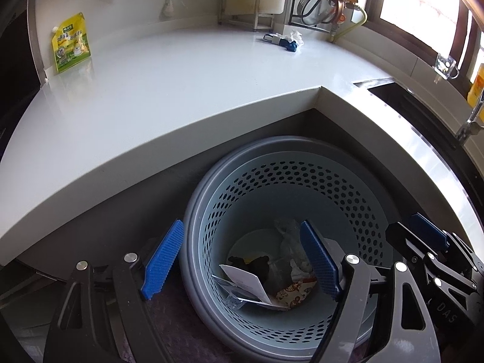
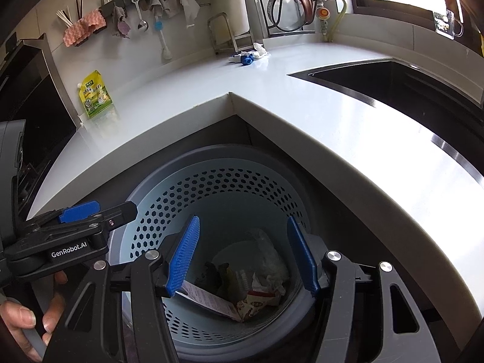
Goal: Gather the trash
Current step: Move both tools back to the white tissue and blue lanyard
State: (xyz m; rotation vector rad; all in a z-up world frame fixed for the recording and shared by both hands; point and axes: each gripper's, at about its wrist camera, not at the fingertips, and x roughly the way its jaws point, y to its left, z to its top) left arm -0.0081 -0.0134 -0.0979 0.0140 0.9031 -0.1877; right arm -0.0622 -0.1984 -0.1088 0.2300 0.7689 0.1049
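Observation:
A pale blue perforated bin with a grey rim stands on the floor in the counter's inner corner. Inside lie a white card, crumpled clear plastic and a red-patterned wrapper. My left gripper hangs open over the bin's left rim, nothing between its blue pads. My right gripper is open above the bin's mouth, also empty. On the counter, a blue-and-white scrap with crumpled white paper lies at the back. A yellow-green pouch leans against the left wall.
The white L-shaped counter wraps around the bin. A dark sink is set in on the right, below a window. A metal rack and a dish rack with pots stand at the back. A hand holds the left gripper's handle.

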